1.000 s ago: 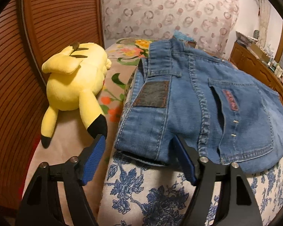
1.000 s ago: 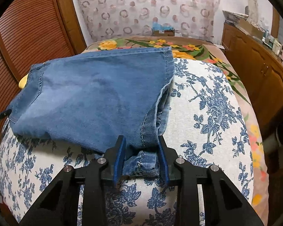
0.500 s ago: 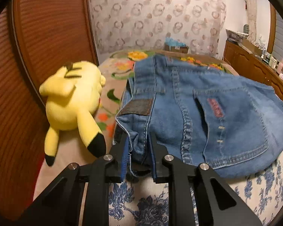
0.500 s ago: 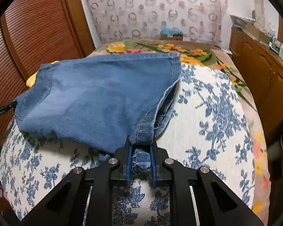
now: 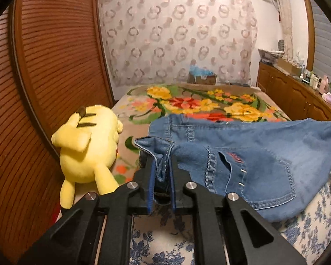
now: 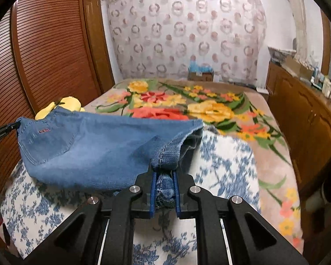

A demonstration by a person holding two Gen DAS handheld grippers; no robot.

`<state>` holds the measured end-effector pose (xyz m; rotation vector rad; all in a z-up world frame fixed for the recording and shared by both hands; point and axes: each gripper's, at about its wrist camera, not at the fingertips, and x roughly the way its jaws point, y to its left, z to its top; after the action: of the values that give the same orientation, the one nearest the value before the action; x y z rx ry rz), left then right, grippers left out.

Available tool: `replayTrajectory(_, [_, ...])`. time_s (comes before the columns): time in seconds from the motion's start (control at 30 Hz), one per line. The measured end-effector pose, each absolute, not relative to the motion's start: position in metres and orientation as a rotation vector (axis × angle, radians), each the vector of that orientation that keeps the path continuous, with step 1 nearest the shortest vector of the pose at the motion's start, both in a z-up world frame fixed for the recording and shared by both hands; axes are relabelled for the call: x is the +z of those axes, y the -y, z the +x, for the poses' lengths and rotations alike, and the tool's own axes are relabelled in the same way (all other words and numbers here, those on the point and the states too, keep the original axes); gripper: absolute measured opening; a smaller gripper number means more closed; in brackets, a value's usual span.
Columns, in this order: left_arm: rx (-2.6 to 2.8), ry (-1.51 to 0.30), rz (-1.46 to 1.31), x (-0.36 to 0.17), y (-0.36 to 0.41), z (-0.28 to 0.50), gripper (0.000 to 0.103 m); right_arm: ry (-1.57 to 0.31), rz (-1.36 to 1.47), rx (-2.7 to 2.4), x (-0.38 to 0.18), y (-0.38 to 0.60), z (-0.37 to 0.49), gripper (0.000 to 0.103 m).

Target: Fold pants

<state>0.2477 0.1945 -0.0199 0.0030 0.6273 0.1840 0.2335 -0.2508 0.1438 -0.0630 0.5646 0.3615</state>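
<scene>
Left wrist view: the left gripper (image 5: 161, 172) has its fingers pinched on the waistband of the pants (image 5: 253, 165); the right gripper (image 6: 164, 184) clamps a hem end. Already folded short, the pants hang lifted above the bed (image 6: 231, 154), probably one fold left.

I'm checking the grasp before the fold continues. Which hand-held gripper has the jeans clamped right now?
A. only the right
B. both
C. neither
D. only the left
B: the left hand-held gripper has bunched denim at the waistband end of the jeans pinched between its blue pads, and the right hand-held gripper is shut on a hemmed edge of the jeans.
</scene>
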Motion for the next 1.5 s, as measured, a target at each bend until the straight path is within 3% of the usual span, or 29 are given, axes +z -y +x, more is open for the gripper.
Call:
replayTrajectory(0.37, [0.124, -0.535, -0.002, 0.024, -0.162, 0.216, 0.012, -0.473, -0.038, 0.279, 0.161, 0.292, 0.186, 0.012])
replayTrajectory(0.8, [-0.004, -0.539, -0.022, 0.013, -0.115, 0.139, 0.012, -0.45, -0.016, 0.21, 0.146, 0.329, 0.06, 0.012])
replayTrajectory(0.93, [-0.025, -0.568, -0.029, 0.0, -0.105, 0.11, 0.012, -0.472, 0.004, 0.21, 0.139, 0.34, 0.04, 0.012])
replayTrajectory(1.23, [-0.016, -0.747, -0.009, -0.067, -0.095, 0.098, 0.014, -0.645, 0.075, 0.194, 0.068, 0.337, 0.034, 0.013])
replayTrajectory(1.33, [-0.008, -0.777, 0.005, -0.077, -0.097, 0.094, 0.023, -0.661, 0.101, 0.184, 0.061, 0.335, 0.038, 0.013])
replayTrajectory(1.5, [0.016, -0.771, -0.004, -0.075, -0.103, 0.086, 0.054, -0.659, 0.128, 0.178, 0.061, 0.337, 0.044, 0.013])
